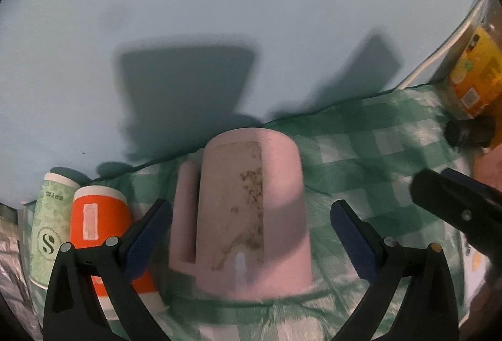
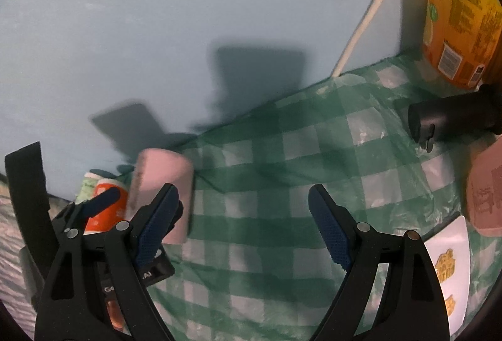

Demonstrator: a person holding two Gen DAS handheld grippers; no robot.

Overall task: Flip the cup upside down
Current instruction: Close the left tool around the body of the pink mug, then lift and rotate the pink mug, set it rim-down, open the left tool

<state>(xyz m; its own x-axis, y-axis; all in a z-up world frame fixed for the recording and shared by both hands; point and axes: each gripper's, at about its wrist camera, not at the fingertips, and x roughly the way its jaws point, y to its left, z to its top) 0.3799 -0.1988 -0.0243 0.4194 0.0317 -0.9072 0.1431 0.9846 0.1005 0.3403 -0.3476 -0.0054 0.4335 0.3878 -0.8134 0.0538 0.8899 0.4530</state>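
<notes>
Here both tongs, left [image 1: 251, 234] and right [image 2: 243, 224], gape wide; inverted pink cup [image 1: 248, 215], rim partly hidden.

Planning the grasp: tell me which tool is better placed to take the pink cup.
Left. The left tool is open with the pink cup between its fingers. The right tool is open over bare checked cloth, the cup off to its left.
</notes>
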